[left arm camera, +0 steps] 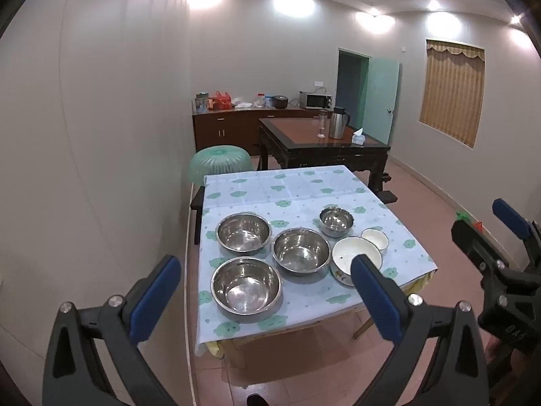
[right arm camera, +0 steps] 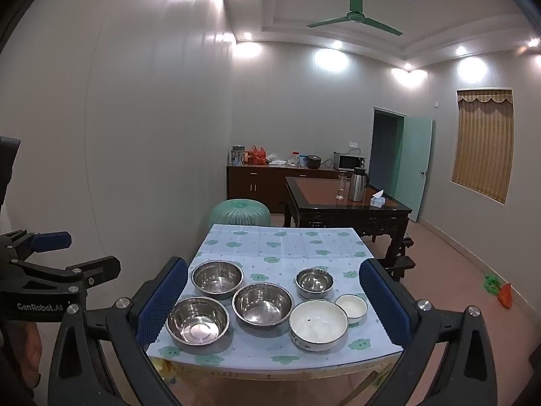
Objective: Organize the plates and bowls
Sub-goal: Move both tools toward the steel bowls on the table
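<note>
Left gripper (left arm camera: 267, 282): jaws spread fully, nothing between the pads, held off the near edge of the counter (left arm camera: 304, 186) and tilted down toward it.

Right gripper (right arm camera: 274, 299): jaws likewise wide apart and empty, held to the right of the left one, also short of the counter edge.

Ahead of both, on the cloth-covered counter, six bowls, all upright, none nested, no plate to be seen:
- near steel bowl (left arm camera: 246, 287), front left, closest to the left gripper;
- far-left steel bowl (left arm camera: 243, 233), behind it;
- middle steel bowl (left arm camera: 301, 251), between the two sides;
- small steel bowl (left arm camera: 336, 220), back right;
- large white enamel bowl (right arm camera: 318, 324), front right, closest to the right gripper;
- small white bowl (right arm camera: 351, 305), just beside the enamel bowl, on its far right.

Judgement: steel lies left, white lies right, so each gripper has its own group straight ahead. Round rims offer no preferred axis, so a rim pinch from the near side should serve.
</note>
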The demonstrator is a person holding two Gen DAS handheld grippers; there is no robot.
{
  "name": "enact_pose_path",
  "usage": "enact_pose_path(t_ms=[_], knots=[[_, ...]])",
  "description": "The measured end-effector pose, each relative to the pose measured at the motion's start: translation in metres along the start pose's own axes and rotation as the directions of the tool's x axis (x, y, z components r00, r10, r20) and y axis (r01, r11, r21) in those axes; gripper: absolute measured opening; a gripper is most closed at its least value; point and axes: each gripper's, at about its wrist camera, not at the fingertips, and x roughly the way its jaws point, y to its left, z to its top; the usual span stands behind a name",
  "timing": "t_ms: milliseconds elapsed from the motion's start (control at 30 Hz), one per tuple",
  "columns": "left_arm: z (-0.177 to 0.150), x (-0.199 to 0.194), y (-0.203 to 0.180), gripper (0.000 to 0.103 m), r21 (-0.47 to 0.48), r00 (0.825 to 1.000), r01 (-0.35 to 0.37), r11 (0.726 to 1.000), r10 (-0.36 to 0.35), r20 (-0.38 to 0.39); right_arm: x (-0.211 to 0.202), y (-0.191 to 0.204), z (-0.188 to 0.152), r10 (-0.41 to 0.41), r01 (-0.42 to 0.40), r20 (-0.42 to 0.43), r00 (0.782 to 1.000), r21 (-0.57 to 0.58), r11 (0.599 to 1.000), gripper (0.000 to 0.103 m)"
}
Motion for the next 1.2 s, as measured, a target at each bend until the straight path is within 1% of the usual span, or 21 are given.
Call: enact_pose_path(t_ms=[267,1200], knots=[[0.000,0.004,-0.005,0.102,0.003,1.000,0.008,1.000,-0.008,-0.011,0.000,-0.006,0.000,0.002,-0.002,-0.005,1.000,0.013,1.000,0.102],[-0.001,0.007,-0.011,0.102,0.012,1.000,-0.004,1.000,0.005,-0.014,0.003,-0.017,0.003,0.015,-0.014,-0.024,1.000,0.029,0.999,0.102]])
